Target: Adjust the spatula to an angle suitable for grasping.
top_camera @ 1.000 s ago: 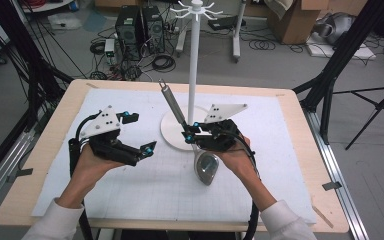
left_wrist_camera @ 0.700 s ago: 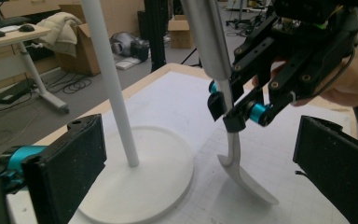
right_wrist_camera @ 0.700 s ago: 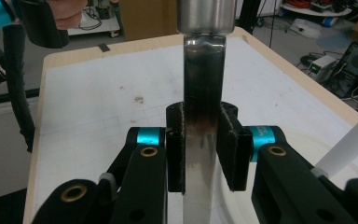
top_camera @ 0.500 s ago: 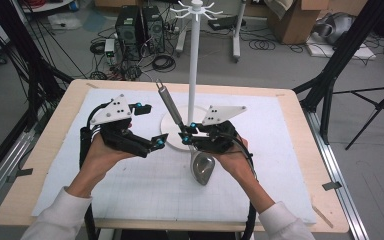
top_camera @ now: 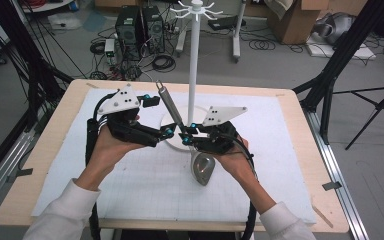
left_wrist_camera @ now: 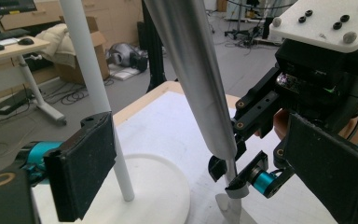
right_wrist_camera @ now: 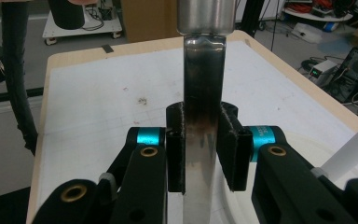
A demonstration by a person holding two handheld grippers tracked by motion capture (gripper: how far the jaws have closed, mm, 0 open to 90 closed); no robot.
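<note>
One ladle point(top_camera: 202, 167): bowl resting on the mat point(top_camera: 130, 190), handle slanting up beside one white stand point(top_camera: 194, 75). Two grippers: right gripper point(top_camera: 186, 136) is clamping the ladle's neck; left gripper point(top_camera: 169, 132), jaws just narrowing, is straddling the handle untouched.

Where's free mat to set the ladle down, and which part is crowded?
Free: the mat right of the right gripper, out to the table's wooden edge, and the near-left strip below the left gripper. Crowded: the centre, where the white stand, its round base and the clamped ladle meet both grippers.
</note>
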